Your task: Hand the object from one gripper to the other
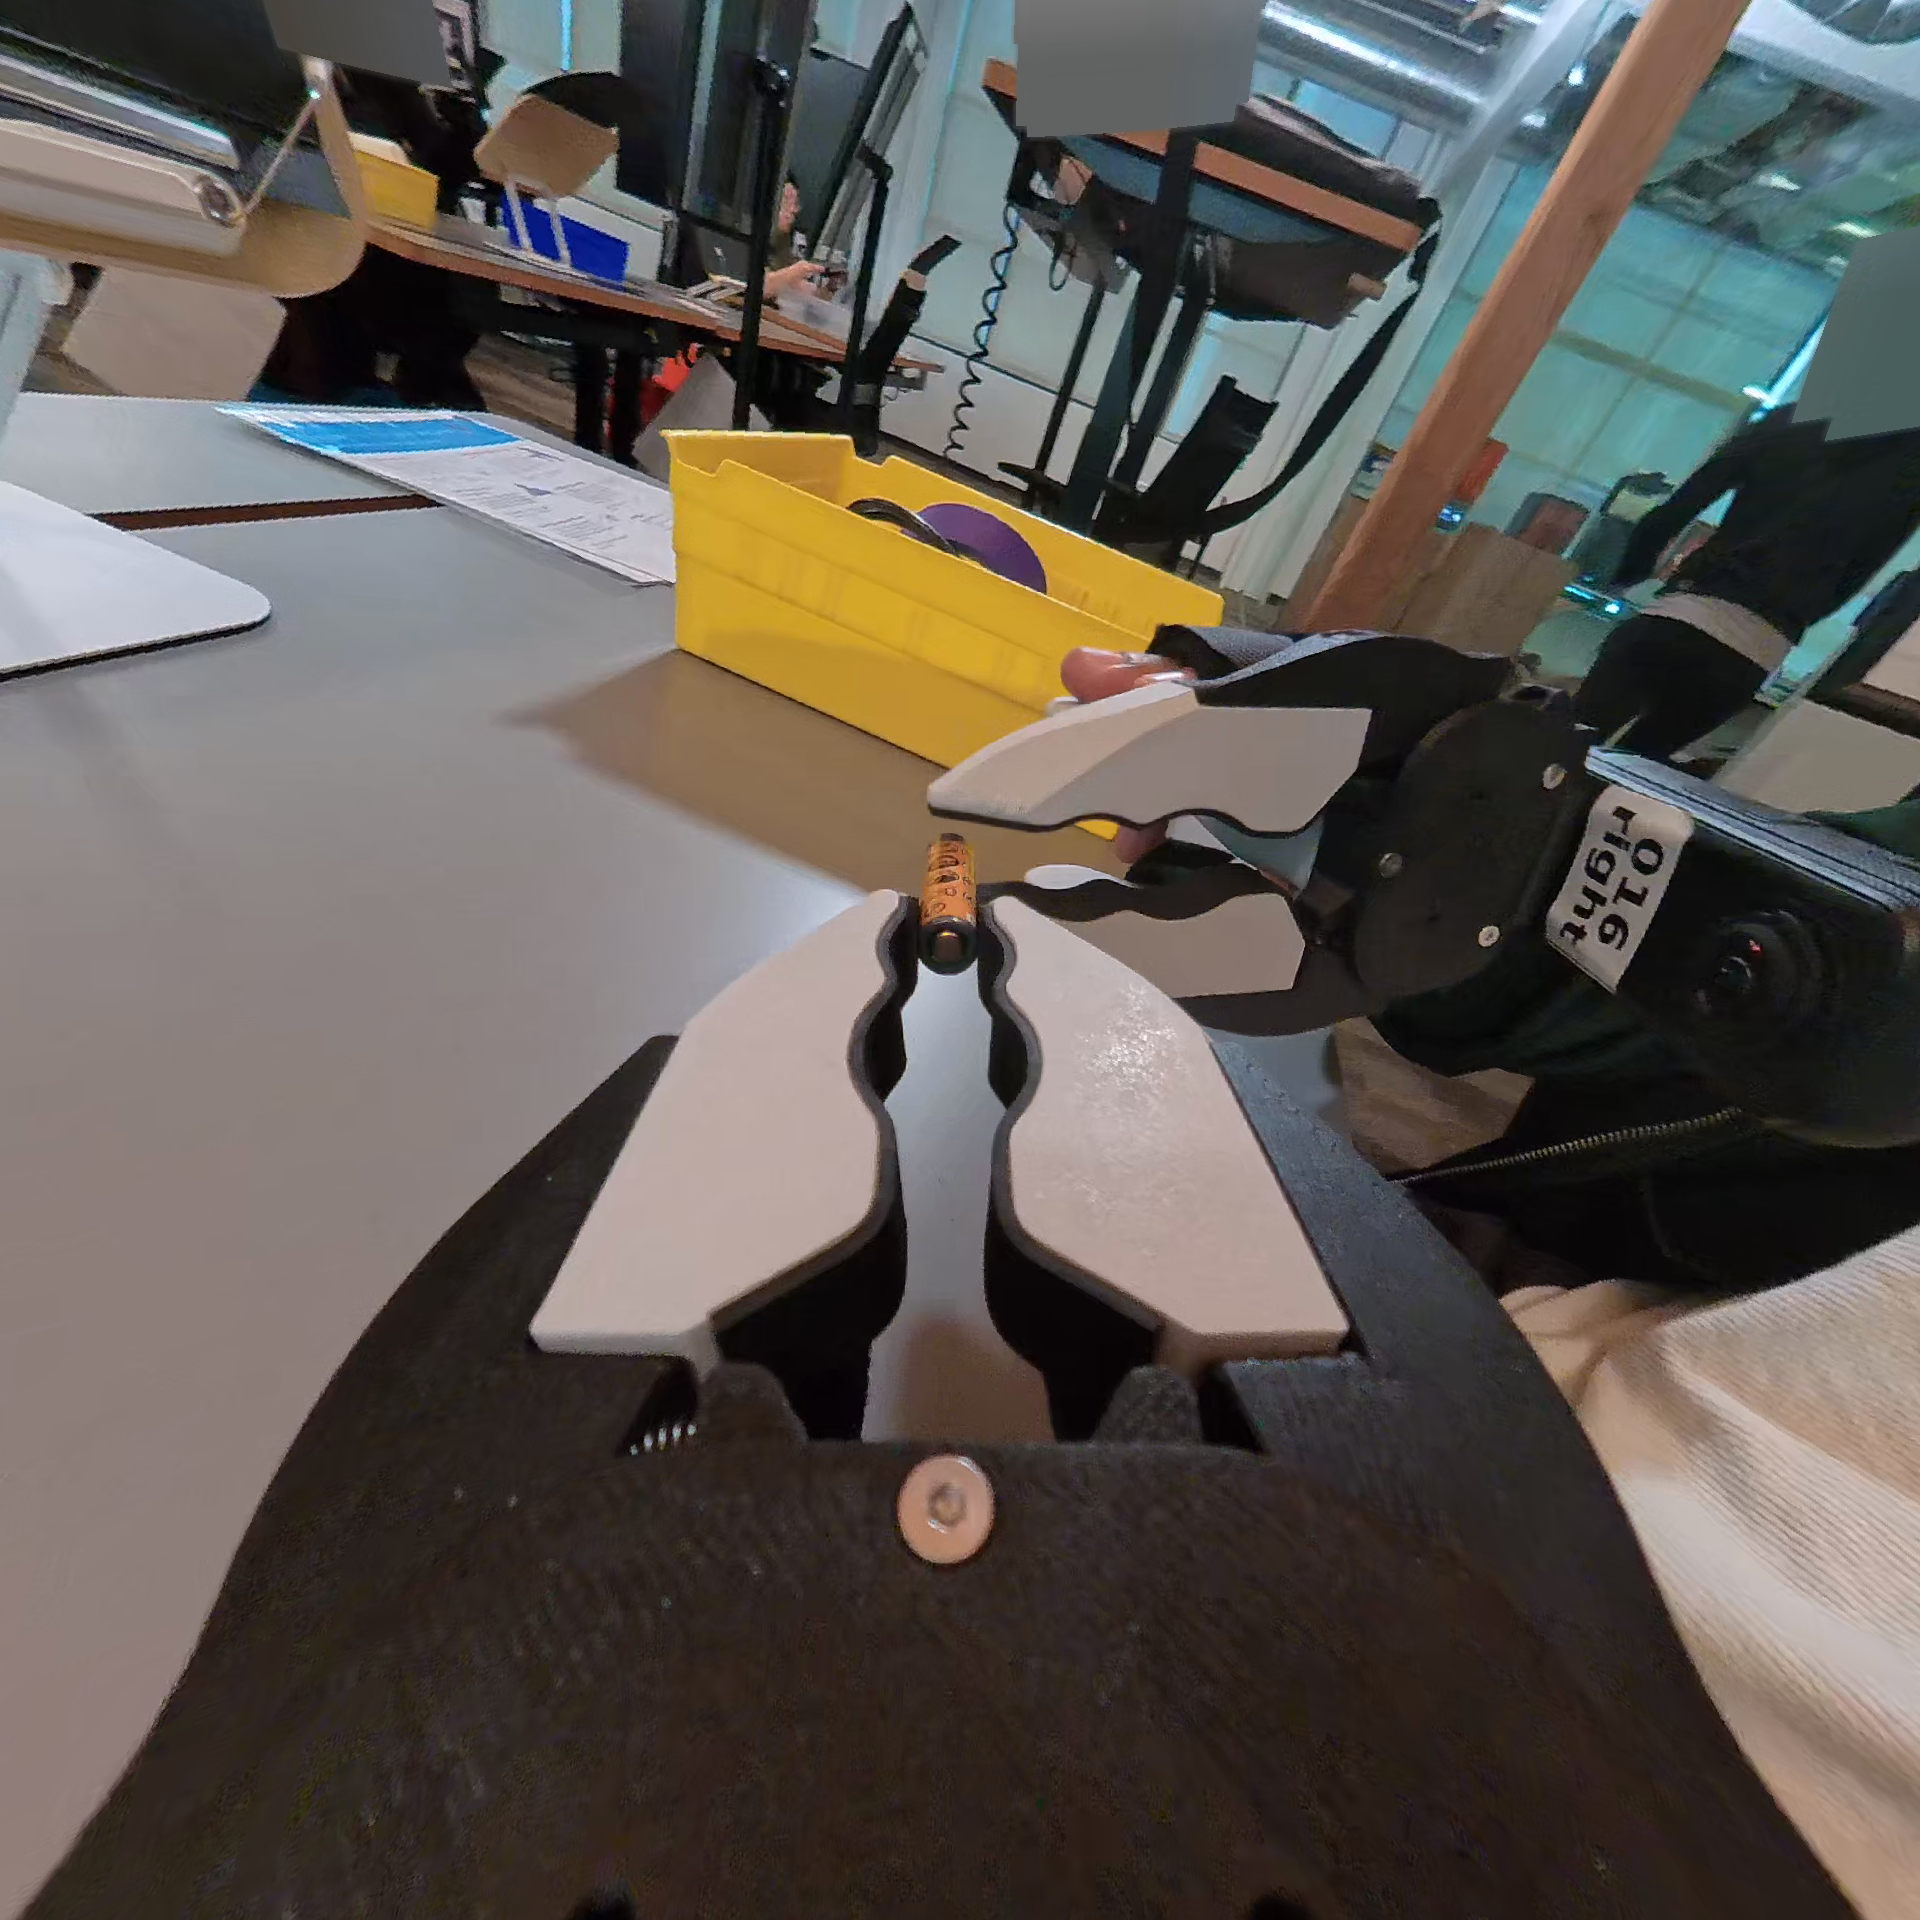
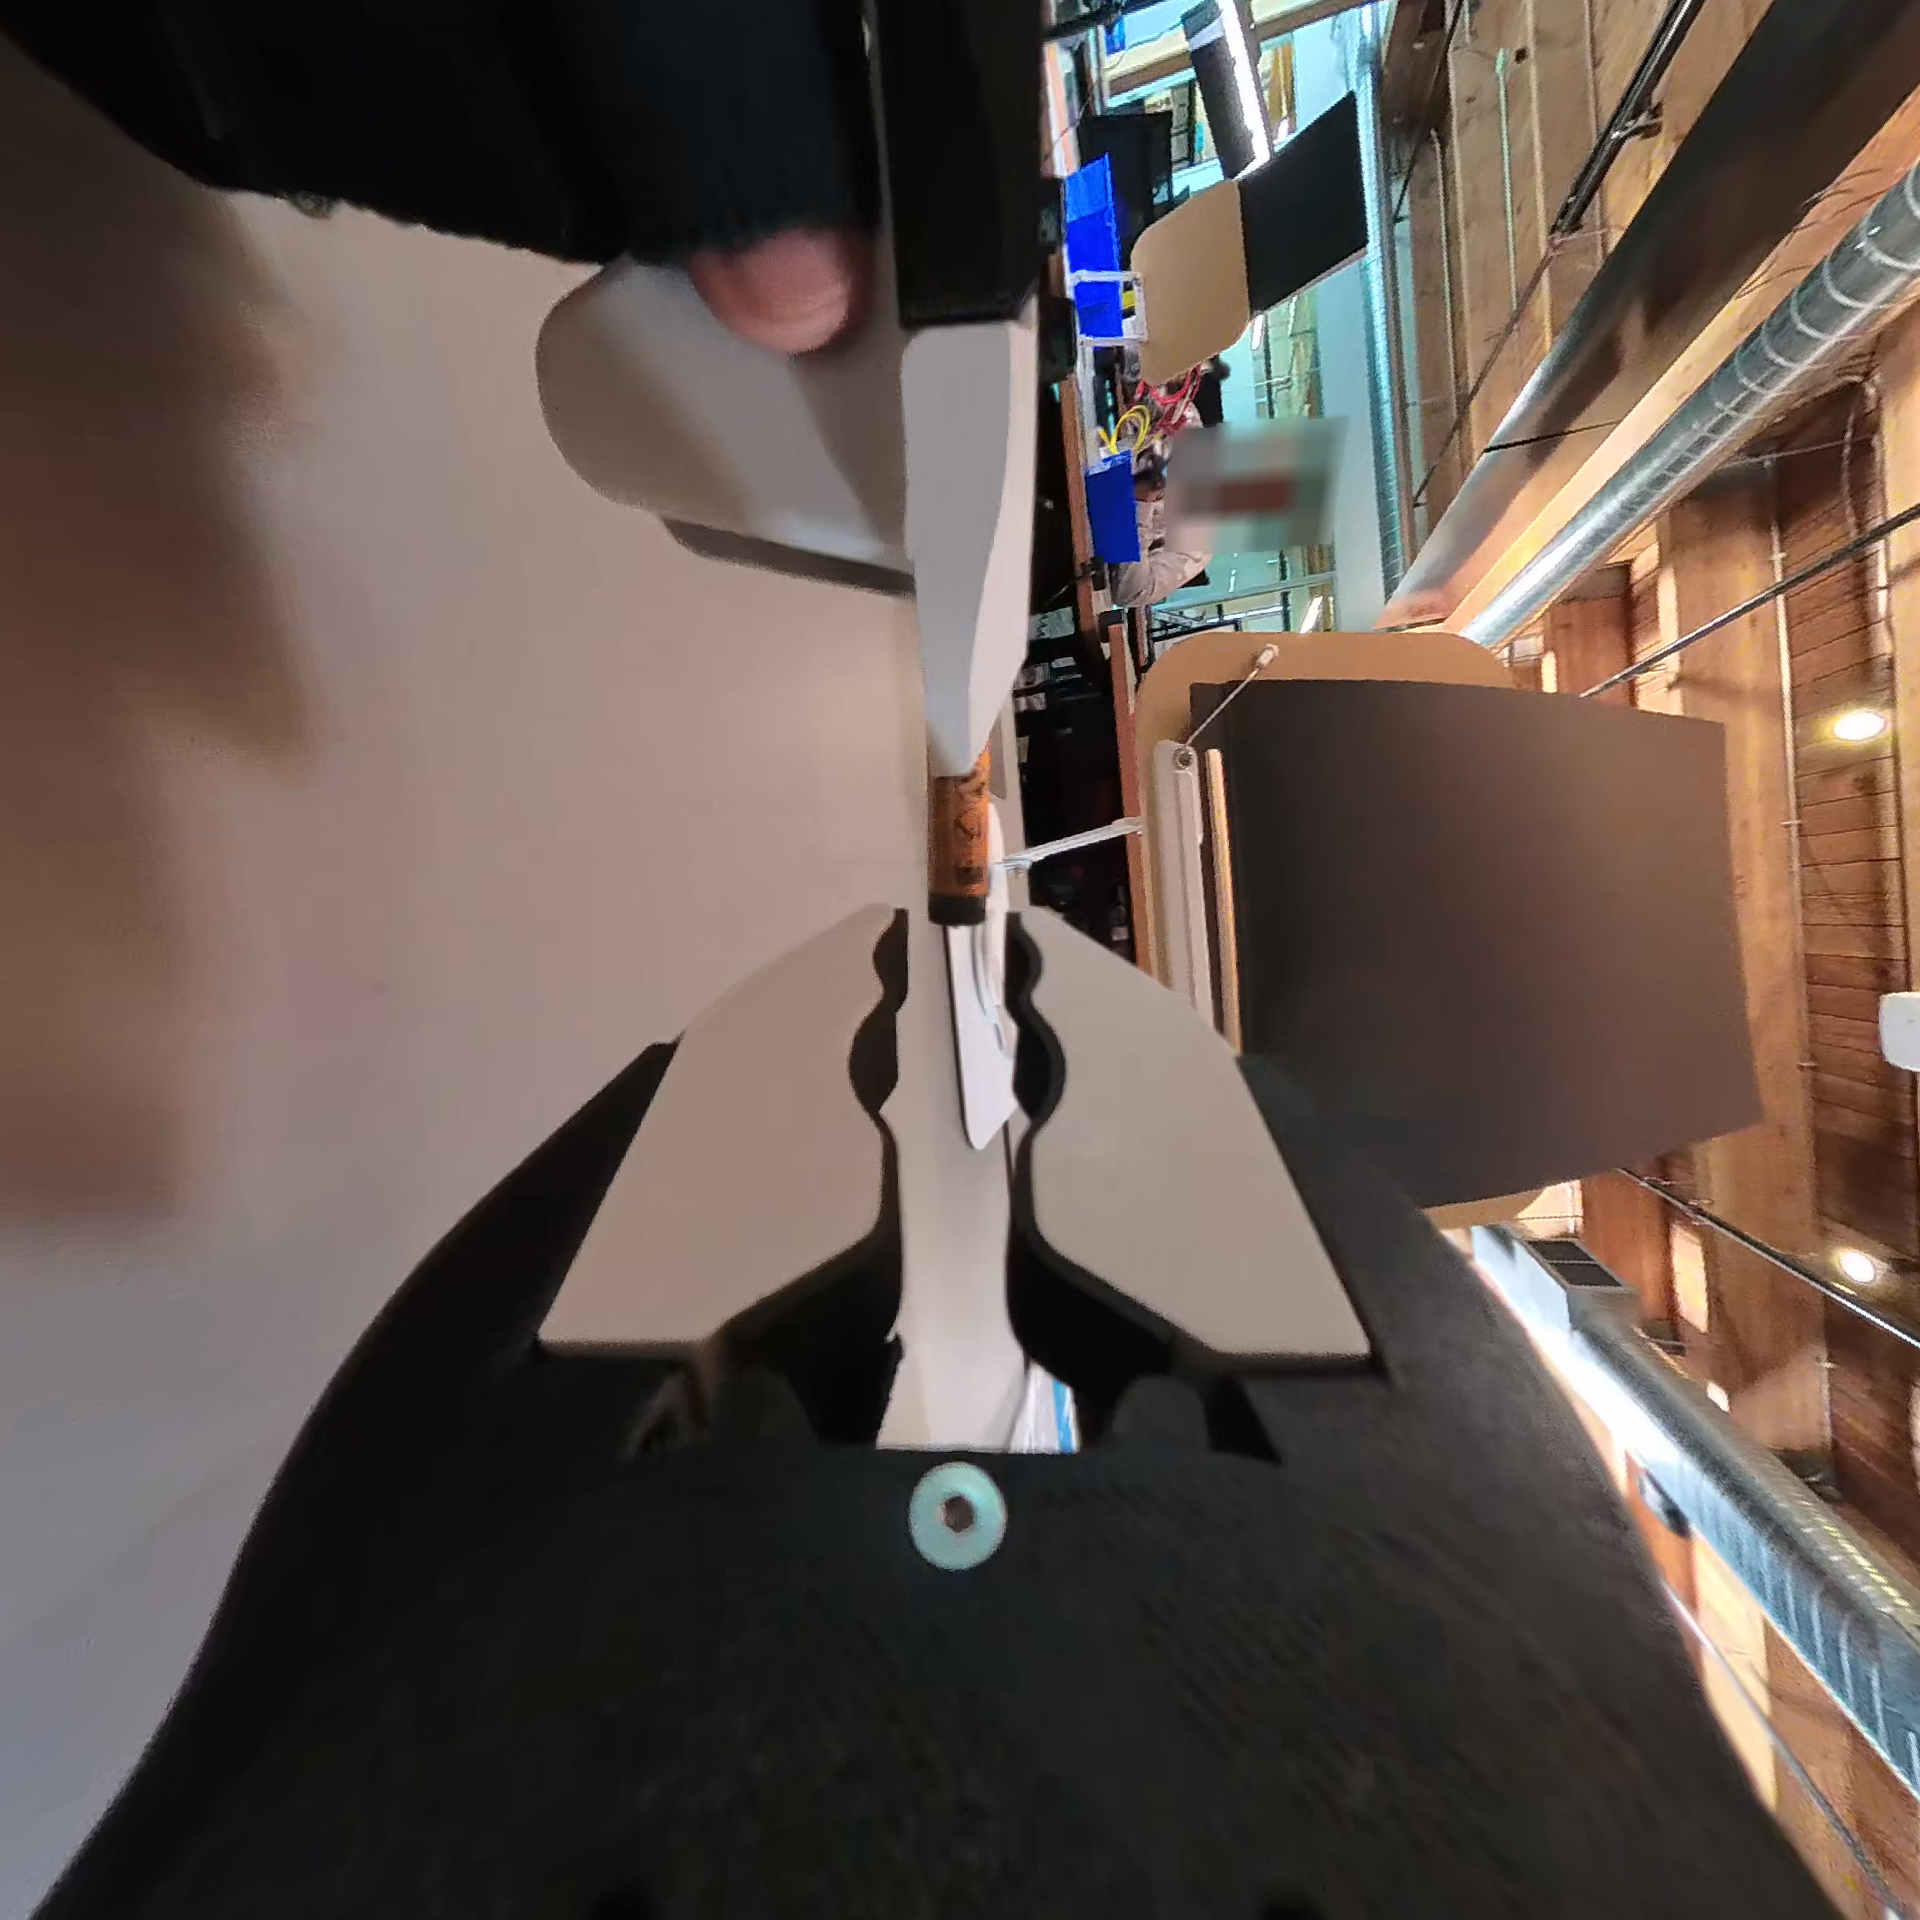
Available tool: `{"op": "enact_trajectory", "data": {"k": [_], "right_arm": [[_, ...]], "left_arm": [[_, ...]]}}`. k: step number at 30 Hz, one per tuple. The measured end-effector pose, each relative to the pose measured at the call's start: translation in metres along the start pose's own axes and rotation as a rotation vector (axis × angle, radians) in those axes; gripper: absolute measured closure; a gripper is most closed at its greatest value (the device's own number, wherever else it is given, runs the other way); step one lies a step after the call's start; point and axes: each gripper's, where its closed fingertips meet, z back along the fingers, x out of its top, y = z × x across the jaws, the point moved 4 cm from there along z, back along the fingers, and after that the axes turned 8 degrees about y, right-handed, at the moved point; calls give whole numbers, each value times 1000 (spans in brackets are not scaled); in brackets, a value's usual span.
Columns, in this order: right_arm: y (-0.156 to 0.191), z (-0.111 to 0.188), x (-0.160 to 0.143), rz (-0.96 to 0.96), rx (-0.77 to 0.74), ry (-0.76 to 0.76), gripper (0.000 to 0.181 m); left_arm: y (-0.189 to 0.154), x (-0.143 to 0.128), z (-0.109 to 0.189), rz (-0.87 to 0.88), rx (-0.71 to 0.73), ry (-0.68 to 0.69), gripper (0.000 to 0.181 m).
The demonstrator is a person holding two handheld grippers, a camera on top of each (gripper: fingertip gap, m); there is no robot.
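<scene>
A small orange and black battery (image 1: 948, 891) is pinched at the tips of my left gripper (image 1: 948, 920), which is shut on its near end and holds it above the grey table (image 1: 364, 831). My right gripper (image 1: 982, 842) comes in from the right, turned on its side, with its jaws apart on either side of the battery's far end. In the right wrist view the battery (image 2: 956, 831) sits just at the tips of my open right gripper (image 2: 958, 920). The left gripper (image 2: 961, 743) grips the battery's other end there.
A yellow bin (image 1: 883, 613) holding a purple object stands behind the grippers. A printed sheet (image 1: 499, 478) lies at the back left and a white rounded base (image 1: 104, 592) at the far left. Desks, chairs and people are in the background. My left and right fingertips are right by each other.
</scene>
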Motion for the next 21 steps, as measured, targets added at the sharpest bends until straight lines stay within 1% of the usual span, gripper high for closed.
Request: {"op": "enact_trajectory", "data": {"k": [4,6,7,10,11,13,14,18,19,20,21], "right_arm": [[4,-1,5,19,6,1,162],[5,-1,6,30,9,13,170],[5,0,6,28,12,16,170],[1,1,6,-43,28,-6,171],[0,1,4,-100,47,-15,171],[-3,-2,-3,-289,111,-51,170],[-5,-2,-7,-416,160,-95,171],[-25,5,-22,-1051,440,-432,171],[-30,6,-31,-1184,490,-480,171],[-35,5,-40,-1282,505,-497,171],[-39,5,-48,-1330,498,-511,171]], "left_arm": [[-4,-2,-5,4,9,23,170],[-6,-3,-7,-3,6,33,170],[-6,-3,-7,-11,8,31,170],[-10,1,-5,-26,-28,-7,168],[-11,5,-3,-20,-38,-40,162],[-9,12,2,-1,-42,-117,146],[-7,14,5,11,-37,-142,142],[1,14,10,39,-26,-165,140],[3,14,10,41,-25,-161,140],[3,13,10,40,-24,-158,140],[3,13,10,35,-25,-153,139]]}}
